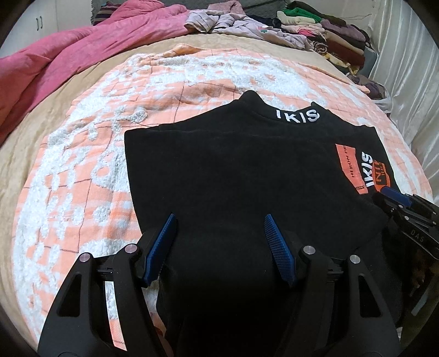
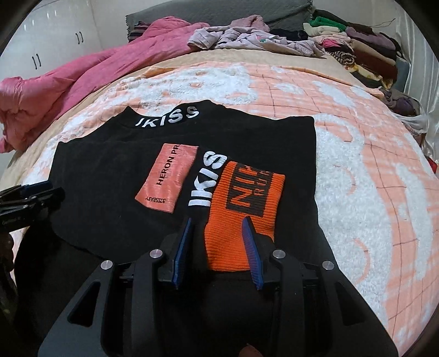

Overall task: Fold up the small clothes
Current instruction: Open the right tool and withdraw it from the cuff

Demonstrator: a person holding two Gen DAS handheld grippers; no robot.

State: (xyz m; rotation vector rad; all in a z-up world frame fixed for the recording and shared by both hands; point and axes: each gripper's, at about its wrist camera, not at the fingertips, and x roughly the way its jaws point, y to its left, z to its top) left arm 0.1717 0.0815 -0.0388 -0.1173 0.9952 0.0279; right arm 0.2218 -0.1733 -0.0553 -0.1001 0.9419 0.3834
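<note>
A small black sweater [image 1: 233, 164] with white "IKISS" lettering lies flat on the bed, collar away from me, sleeves folded in; it also shows in the right wrist view [image 2: 109, 175]. An orange knit cuff [image 2: 247, 203] and a pink patch [image 2: 167, 178] lie on its front. My left gripper [image 1: 219, 222] is open over the sweater's lower left part, nothing between its blue pads. My right gripper [image 2: 218, 223] is open over the lower end of the orange cuff. Each gripper shows at the edge of the other's view, the right one [image 1: 395, 200] and the left one [image 2: 30, 195].
The sweater lies on an orange and white fluffy blanket [image 1: 82, 170]. A pink quilt [image 1: 68, 60] is bunched at the far left. Loose pale clothes [image 1: 233, 24] and a stack of folded clothes [image 1: 337, 41] sit at the far end. A white curtain [image 1: 411, 82] hangs on the right.
</note>
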